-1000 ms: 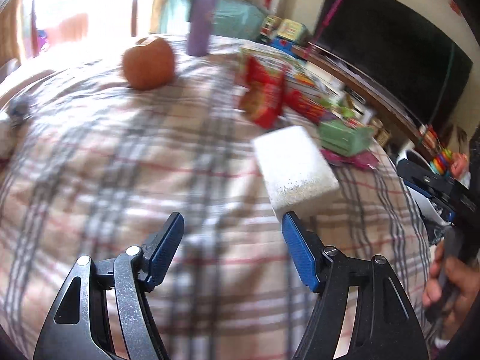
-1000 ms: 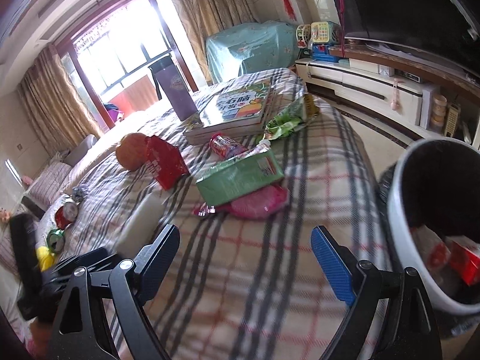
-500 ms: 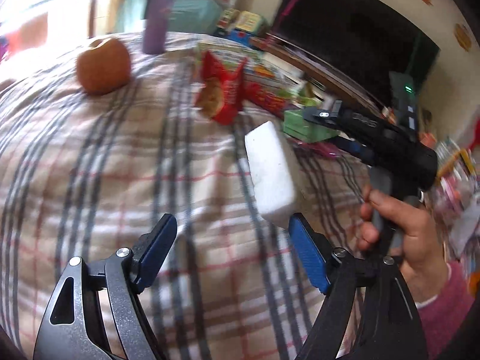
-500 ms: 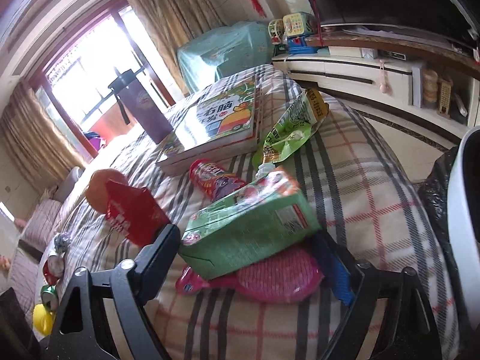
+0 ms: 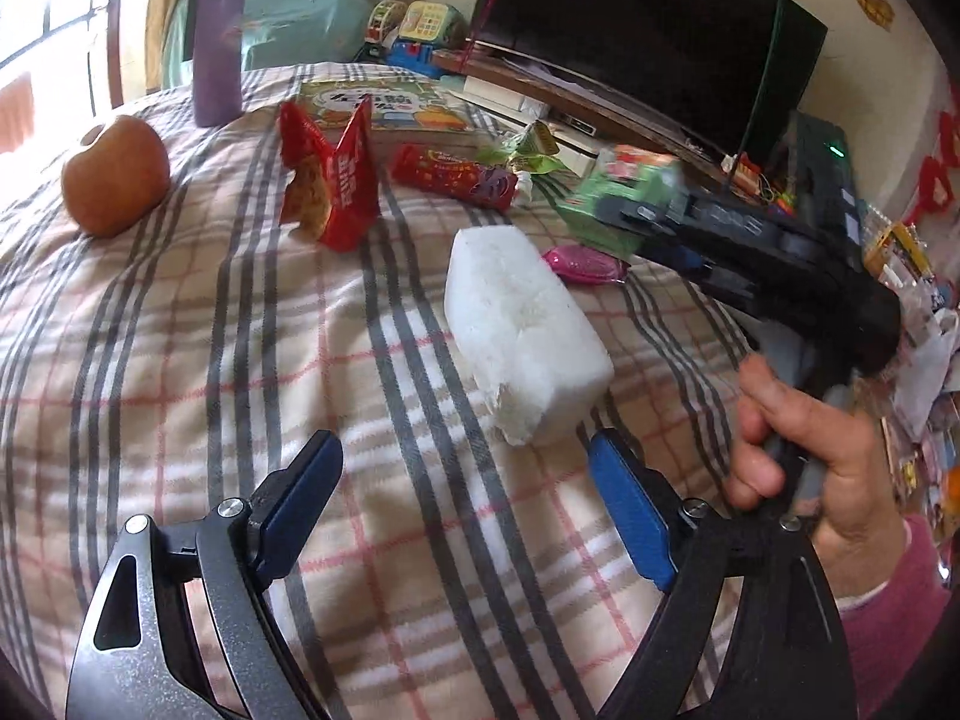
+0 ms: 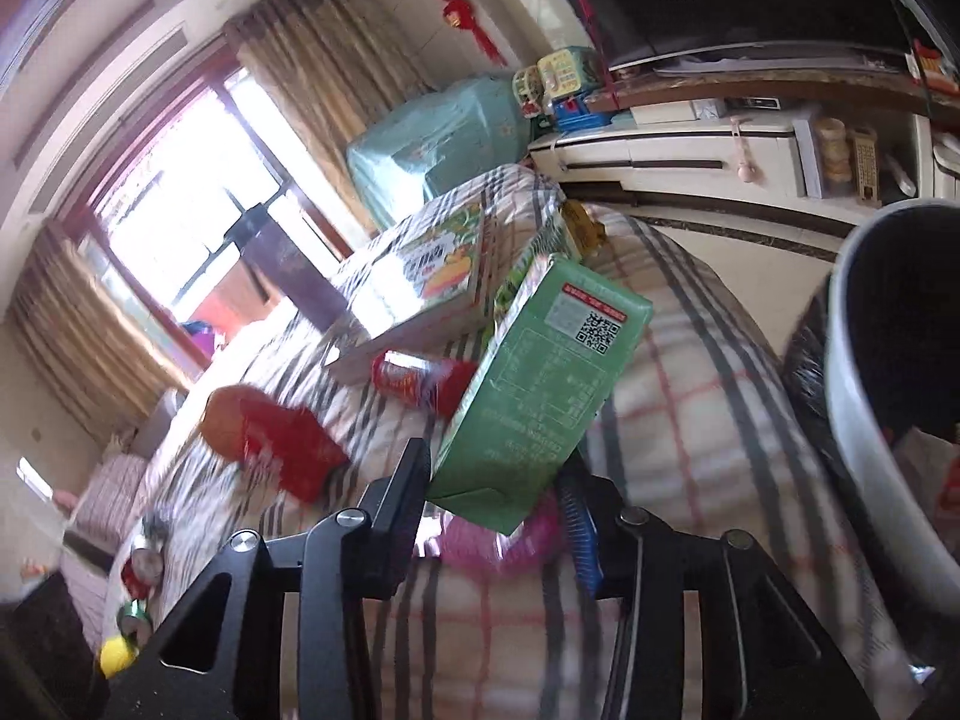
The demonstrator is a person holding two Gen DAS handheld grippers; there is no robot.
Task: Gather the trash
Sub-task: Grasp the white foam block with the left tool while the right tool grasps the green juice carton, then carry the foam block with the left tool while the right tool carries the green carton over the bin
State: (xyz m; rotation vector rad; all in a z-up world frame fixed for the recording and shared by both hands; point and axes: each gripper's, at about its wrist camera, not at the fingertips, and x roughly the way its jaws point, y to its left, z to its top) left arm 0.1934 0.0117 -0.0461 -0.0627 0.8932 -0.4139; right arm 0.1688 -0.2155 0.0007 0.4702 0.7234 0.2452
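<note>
My right gripper (image 6: 498, 510) has just closed its jaws on one green carton (image 6: 540, 384), lifted above the plaid bed (image 5: 180, 330) beside one bin (image 6: 870, 420). My left gripper (image 5: 462, 510) has been opening, jaws apart and empty, just short of one white block (image 5: 522, 324).

one apple (image 5: 114, 177), one purple flask (image 5: 216, 45), one green carton (image 6: 540, 384), one white foam block (image 5: 522, 324), one bin (image 6: 888, 372)
</note>
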